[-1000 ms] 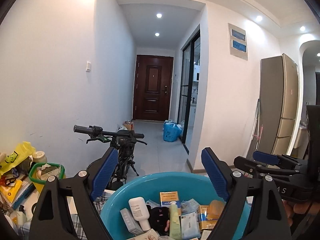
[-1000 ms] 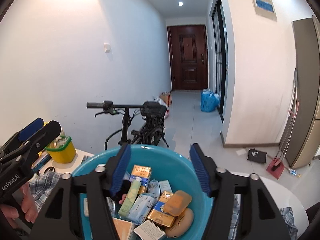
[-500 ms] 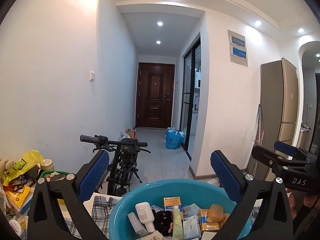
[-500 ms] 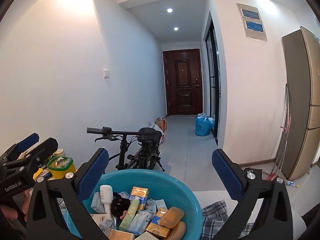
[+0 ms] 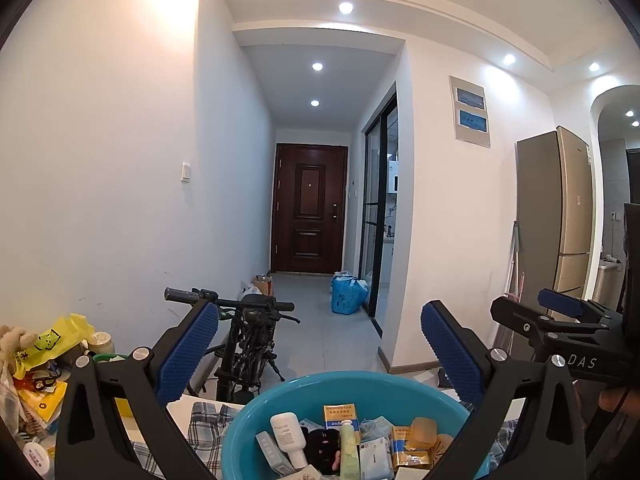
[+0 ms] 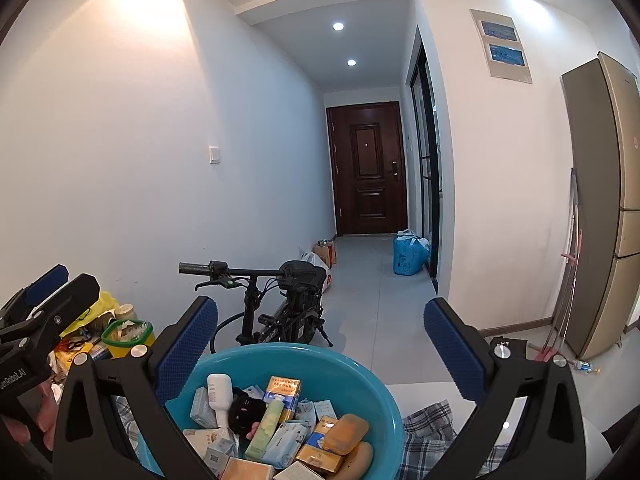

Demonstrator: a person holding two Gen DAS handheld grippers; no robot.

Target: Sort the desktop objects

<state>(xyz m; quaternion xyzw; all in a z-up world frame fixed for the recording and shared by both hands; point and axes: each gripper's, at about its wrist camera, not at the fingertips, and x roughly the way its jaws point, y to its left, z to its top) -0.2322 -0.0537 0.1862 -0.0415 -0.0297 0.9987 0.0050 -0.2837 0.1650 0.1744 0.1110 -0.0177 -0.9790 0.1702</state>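
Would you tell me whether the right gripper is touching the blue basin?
Apart. The right wrist view shows the right gripper wide open, floor visible between its pads and the blue basin.

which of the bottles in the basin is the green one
The slim pale green tube, lying among the boxes in the teal basin. The other bottle, the white one left of it, is fatter.
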